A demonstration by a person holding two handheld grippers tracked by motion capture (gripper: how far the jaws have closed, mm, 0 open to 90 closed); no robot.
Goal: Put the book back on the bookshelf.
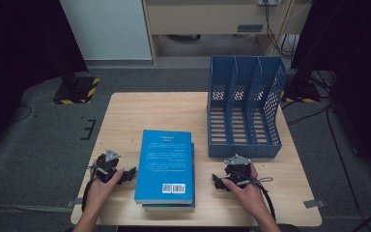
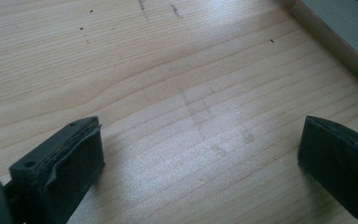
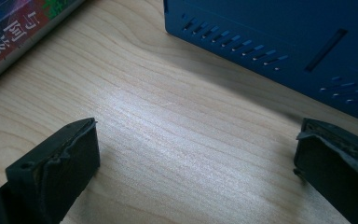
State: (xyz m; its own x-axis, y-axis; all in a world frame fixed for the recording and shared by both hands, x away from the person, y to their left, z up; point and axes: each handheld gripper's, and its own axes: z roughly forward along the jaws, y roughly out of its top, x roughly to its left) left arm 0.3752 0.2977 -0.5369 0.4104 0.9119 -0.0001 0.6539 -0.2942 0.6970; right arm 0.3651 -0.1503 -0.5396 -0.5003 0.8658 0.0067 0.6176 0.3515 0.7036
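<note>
The right gripper, jaws wide, sees the lower book's colourful spine; the left gripper, equally wide, sees page edges.

Stack of books blocked the middle of the bench's near edge. File rack filled the far right corner. Far left corner lay bare; a narrow lane ran between stack and rack. Both near corners open.
</note>
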